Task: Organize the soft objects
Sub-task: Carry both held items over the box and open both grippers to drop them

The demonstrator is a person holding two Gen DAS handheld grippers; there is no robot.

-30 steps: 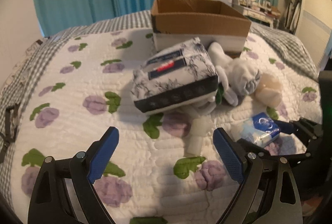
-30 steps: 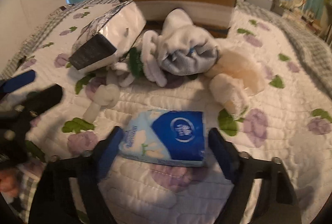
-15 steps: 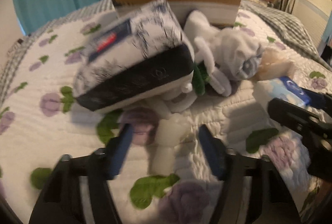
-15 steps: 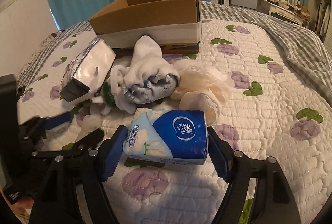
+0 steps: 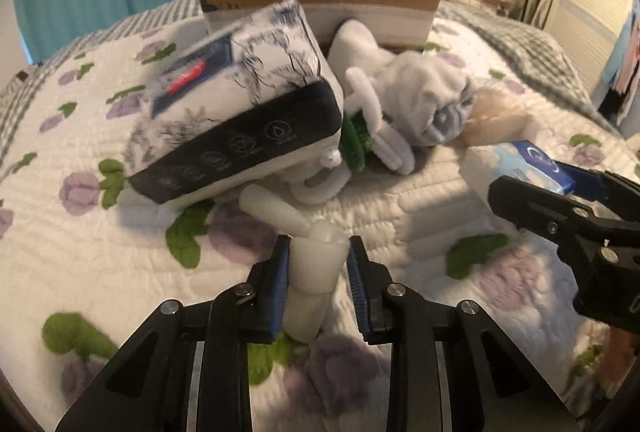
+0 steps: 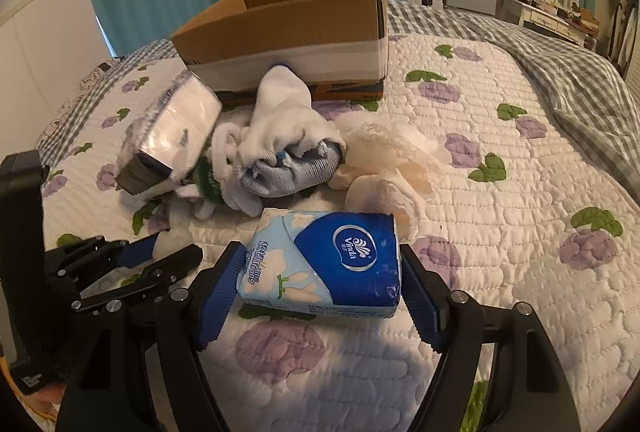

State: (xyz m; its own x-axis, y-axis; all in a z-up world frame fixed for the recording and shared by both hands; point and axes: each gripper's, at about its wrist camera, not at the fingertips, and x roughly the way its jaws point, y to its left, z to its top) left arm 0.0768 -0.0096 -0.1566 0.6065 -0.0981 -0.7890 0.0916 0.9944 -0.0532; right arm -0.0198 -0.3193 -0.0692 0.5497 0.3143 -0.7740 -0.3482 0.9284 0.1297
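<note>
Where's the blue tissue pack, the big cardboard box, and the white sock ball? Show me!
blue tissue pack [image 6: 344,260], right wrist view, on its dark blue front.
cardboard box [image 6: 280,28], right wrist view, on its brown front wall.
white sock ball [image 5: 424,104], left wrist view, on its rolled middle.

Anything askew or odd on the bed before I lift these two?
Yes. The big tissue pack sits tilted, propped on the white plush toy, one end raised off the quilt. The toy's leg is the part in the left gripper, so lifting may tip the pack.
</note>
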